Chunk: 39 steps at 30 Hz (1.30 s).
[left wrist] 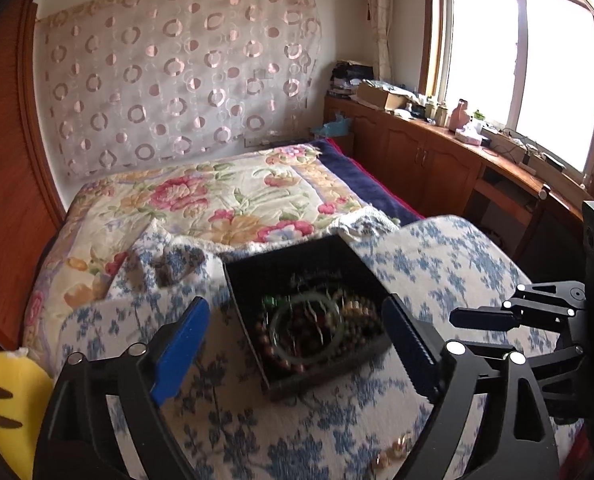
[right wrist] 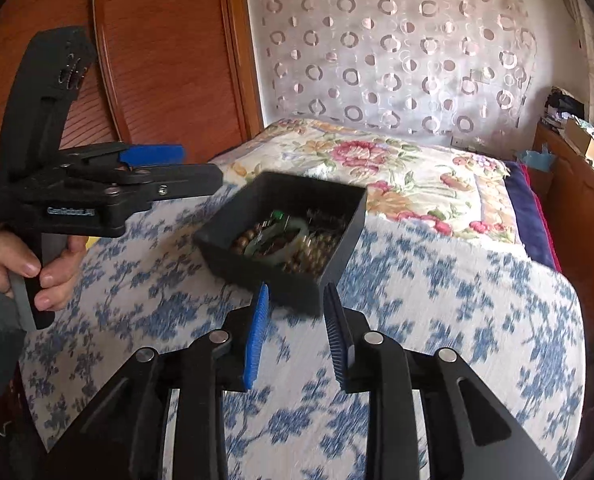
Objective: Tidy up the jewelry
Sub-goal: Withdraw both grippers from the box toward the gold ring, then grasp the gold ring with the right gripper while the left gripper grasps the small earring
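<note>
Jewelry box on the blue-floral cloth, both grippers off it

Jewelry box (left wrist: pixel 305 312): black, open-topped, sits on the blue-floral cloth (left wrist: pixel 437 264), bead bracelets (right wrist: pixel 297 248) piled inside. Left gripper (left wrist: pixel 297 344) jaws wide apart, nothing between the pads. Right gripper (right wrist: pixel 295 340) jaws partly apart just before the box's near corner, not gripping. Loose beads (left wrist: pixel 397 450) on cloth nearby

Black tray (left wrist: pixel 297 268), beaded bracelets (left wrist: pixel 321 328) heaped inside

tongs: 2 (left wrist: pixel 297 344) (right wrist: pixel 295 336) | black box: 1 (right wrist: pixel 349 216) | hand: 1 (right wrist: pixel 13 264)
</note>
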Tool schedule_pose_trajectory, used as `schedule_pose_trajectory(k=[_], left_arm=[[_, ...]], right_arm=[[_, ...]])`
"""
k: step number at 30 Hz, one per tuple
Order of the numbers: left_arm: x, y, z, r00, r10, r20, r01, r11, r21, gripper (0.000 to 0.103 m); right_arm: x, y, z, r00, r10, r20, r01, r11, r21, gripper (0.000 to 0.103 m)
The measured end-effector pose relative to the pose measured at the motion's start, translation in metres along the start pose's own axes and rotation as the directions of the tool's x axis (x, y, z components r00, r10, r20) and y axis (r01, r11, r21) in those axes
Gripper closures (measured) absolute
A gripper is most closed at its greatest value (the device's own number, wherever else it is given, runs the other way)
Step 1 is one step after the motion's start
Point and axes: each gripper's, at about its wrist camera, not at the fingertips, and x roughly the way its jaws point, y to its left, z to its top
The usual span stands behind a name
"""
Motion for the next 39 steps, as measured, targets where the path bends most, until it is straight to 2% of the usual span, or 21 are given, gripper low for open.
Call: schedule_pose_trajectory(k=[9, 20, 22, 32, 33, 34, 35, 39], left_arm=[[-0.010, 0.005, -0.048, 0.999, 0.016, -0.050, -0.016, 1.000, -0.006, 0.014], [-0.019, 0.019, -0.090, 0.991, 0.047, -0.127, -0.051, 0.998, -0.028, 0.014], [-0.019, 0.021, -0.095, 0.989, 0.047, -0.140, -0.051, 0.998, -0.030, 0.014], [-0.022, 0.020, -0.111, 0.983, 0.046, -0.178, -0.052, 0.998, -0.031, 0.014], [-0.022, 0.019, -0.112, 0.983, 0.044, -0.178, -0.050, 0.998, -0.030, 0.014], [-0.022, 0.017, -0.112, 0.983, 0.041, -0.178, -0.047, 0.998, -0.029, 0.014], [-0.021, 0.015, -0.112, 0.983, 0.037, -0.178, -0.043, 0.999, -0.027, 0.014], [-0.019, 0.006, -0.110, 0.983, 0.025, -0.182, -0.028, 0.999, -0.015, 0.014]], right_arm=[[0.014, 0.022, -0.031, 0.997, 0.031, -0.074, -0.032, 0.999, -0.016, 0.072], [0.033, 0.054, -0.047, 0.985, 0.070, -0.156, -0.084, 0.993, -0.083, 0.070], [0.033, 0.059, -0.049, 0.984, 0.066, -0.164, -0.082, 0.992, -0.095, 0.065], [0.039, 0.067, -0.056, 0.983, 0.027, -0.182, -0.055, 0.987, -0.148, 0.065], [0.039, 0.067, -0.057, 0.983, 0.026, -0.180, -0.054, 0.987, -0.151, 0.066], [0.039, 0.067, -0.057, 0.984, 0.022, -0.178, -0.050, 0.987, -0.156, 0.076], [0.039, 0.066, -0.056, 0.984, 0.024, -0.178, -0.052, 0.986, -0.156, 0.081], [0.035, 0.062, -0.058, 0.984, 0.037, -0.175, -0.064, 0.987, -0.148, 0.081]])
